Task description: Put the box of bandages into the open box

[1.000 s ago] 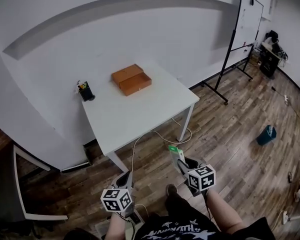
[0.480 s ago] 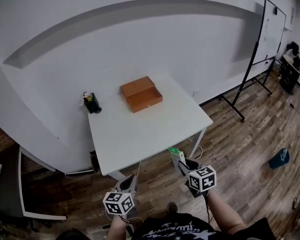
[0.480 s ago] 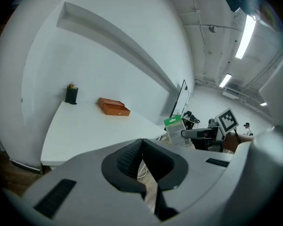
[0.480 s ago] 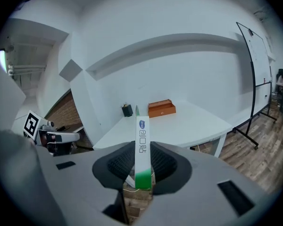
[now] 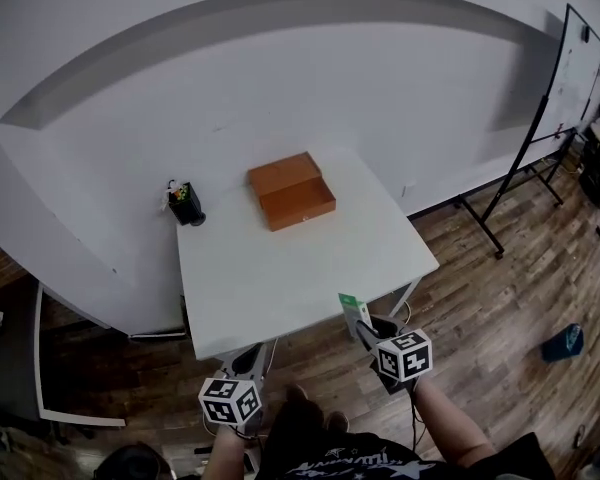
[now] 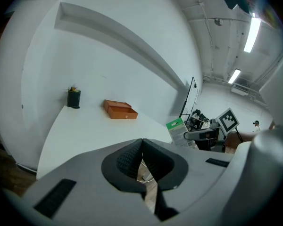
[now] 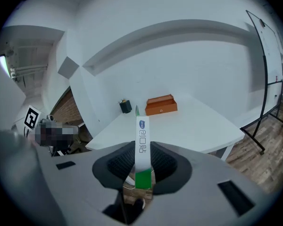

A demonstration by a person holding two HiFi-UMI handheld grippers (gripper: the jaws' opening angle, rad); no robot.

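The white and green box of bandages (image 5: 355, 313) (image 7: 141, 149) (image 6: 178, 132) stands upright in my right gripper (image 5: 363, 325) (image 7: 140, 166), whose jaws are shut on it, just off the near edge of the white table (image 5: 300, 268). The open orange box (image 5: 292, 190) (image 6: 119, 109) (image 7: 161, 104) rests near the table's far edge, well ahead of both grippers. My left gripper (image 5: 255, 361) (image 6: 141, 164) hangs below the table's near left edge, jaws shut with nothing between them.
A black pen holder (image 5: 185, 204) (image 6: 74, 98) (image 7: 125, 106) stands at the table's far left corner. A whiteboard on a stand (image 5: 550, 98) is at the right, over wooden floor (image 5: 500, 278). White wall runs behind the table.
The view has closed in on the table. Both grippers now sit at its near edge, the right still holding the bandage box.
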